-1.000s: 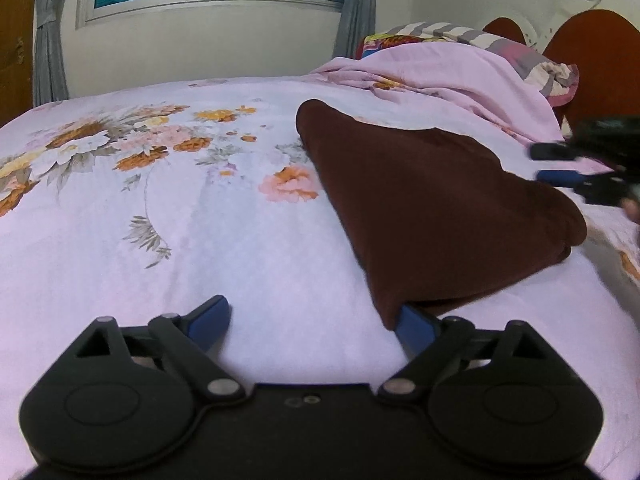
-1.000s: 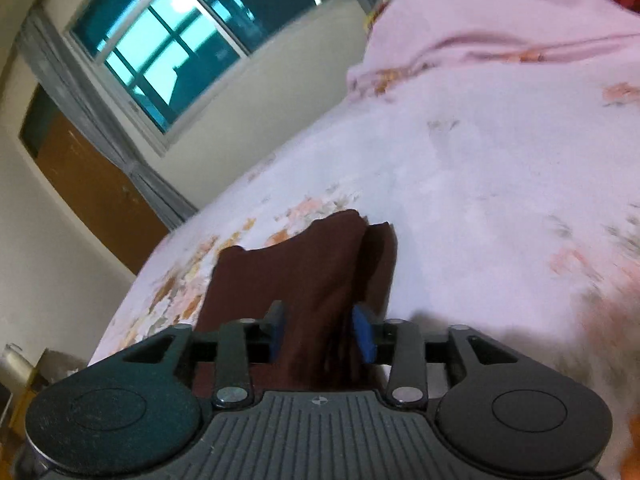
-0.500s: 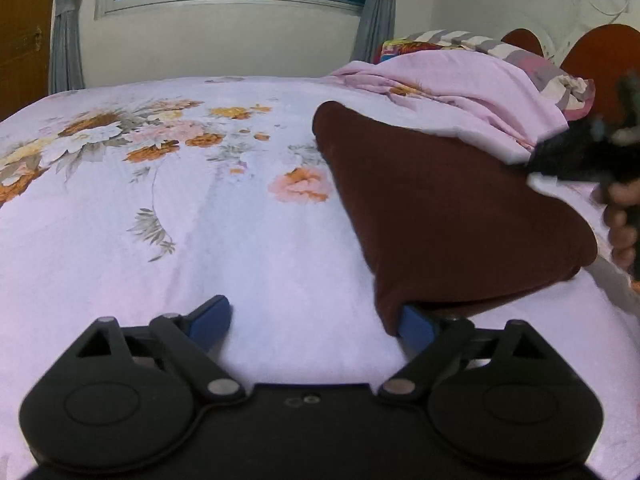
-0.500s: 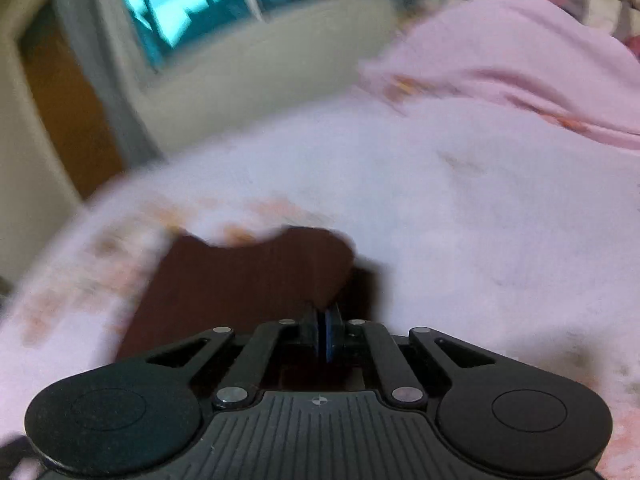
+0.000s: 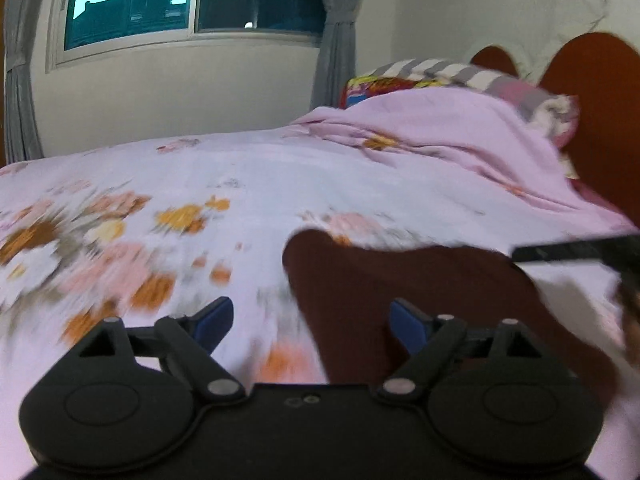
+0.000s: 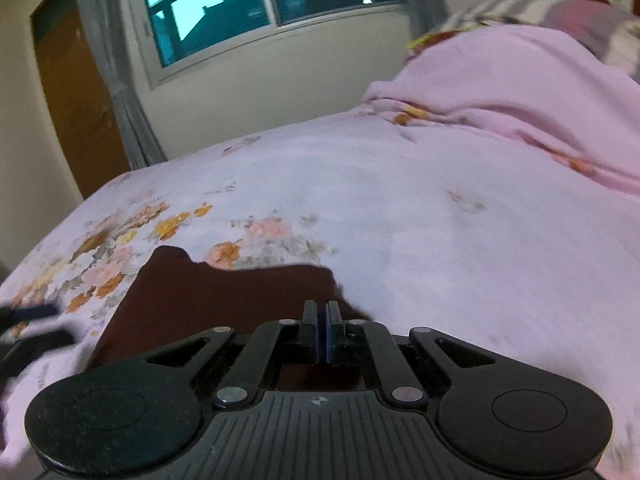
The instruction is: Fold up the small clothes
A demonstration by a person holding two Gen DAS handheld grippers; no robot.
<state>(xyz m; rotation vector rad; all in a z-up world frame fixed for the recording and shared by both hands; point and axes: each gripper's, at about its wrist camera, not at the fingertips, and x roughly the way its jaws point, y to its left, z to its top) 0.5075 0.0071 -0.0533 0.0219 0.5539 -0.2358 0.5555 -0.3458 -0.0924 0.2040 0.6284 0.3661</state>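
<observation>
Room lighting is looking dim and warm-ish, with the window [image 5: 192, 4] glowing teal-blue but not really throwing much light in. The floral bedsheet [image 5: 248, 184] is getting smeared by heavy motion blur in the left wrist view, especially the flowers on the left side, so the print is turning to mush. The brown garment [image 5: 360, 288] is reading as one dark blob, with its folds getting lost and its edges going soft. The right wrist view is coming out sharper in the middle, though the left edge is blurring. Fisheye distortion is bending the walls and window frame [image 6: 224, 56] hard, and the corners are going dark.
</observation>
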